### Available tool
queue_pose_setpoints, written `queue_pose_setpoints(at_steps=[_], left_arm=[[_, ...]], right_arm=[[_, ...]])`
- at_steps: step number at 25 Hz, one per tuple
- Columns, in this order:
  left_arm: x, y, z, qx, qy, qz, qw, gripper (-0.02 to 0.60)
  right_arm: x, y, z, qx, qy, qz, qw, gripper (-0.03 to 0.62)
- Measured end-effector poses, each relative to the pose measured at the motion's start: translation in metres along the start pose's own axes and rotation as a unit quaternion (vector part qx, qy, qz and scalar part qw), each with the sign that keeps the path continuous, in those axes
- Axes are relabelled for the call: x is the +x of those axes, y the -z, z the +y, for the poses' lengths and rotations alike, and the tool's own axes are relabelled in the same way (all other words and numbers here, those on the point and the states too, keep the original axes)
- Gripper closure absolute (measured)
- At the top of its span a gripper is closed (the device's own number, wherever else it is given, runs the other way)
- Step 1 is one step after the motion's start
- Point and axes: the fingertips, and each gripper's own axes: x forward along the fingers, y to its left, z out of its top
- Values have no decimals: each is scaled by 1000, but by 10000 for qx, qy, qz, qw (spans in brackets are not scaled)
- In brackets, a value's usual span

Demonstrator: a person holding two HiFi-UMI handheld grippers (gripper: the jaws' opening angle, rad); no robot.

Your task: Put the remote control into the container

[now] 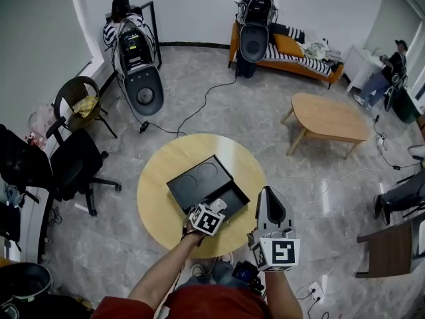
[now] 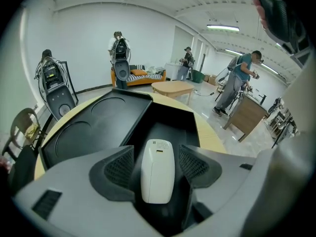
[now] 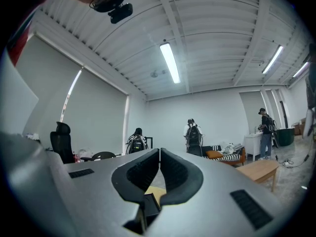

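Left gripper view: the left gripper (image 2: 157, 158) pinches the white remote control (image 2: 158, 179), its marking unreadable, above the black container (image 2: 96, 127). The right gripper (image 3: 159, 157) is pressed together.

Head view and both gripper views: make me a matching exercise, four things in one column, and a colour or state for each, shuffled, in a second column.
Things:
1. remote control
2. container
3. right gripper
4. round table

Descriptions:
A. jaws together, nothing between them
B. black, lying open on the tabletop
C. white, held between the jaws of the left gripper
D. light wood, with the black box on it

Pairs: 1-C, 2-B, 3-A, 4-D
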Motion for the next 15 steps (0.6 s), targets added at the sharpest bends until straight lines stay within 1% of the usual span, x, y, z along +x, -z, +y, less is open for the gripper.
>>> queue_pose_setpoints(at_steps=[4,11,15], left_arm=[[-13,-10,2,-8,-180,-219,9996,305],[-44,-35,1,-119,-293,-650,9974,305],[-65,-50,-4,1,-397,-951,9947,306]], right_arm=[[0,3,2,1,-17,15,10000,571],[3,1,10,-16,-62,-17,10000,571],[2,3,12,-6,-24,9,10000,571]])
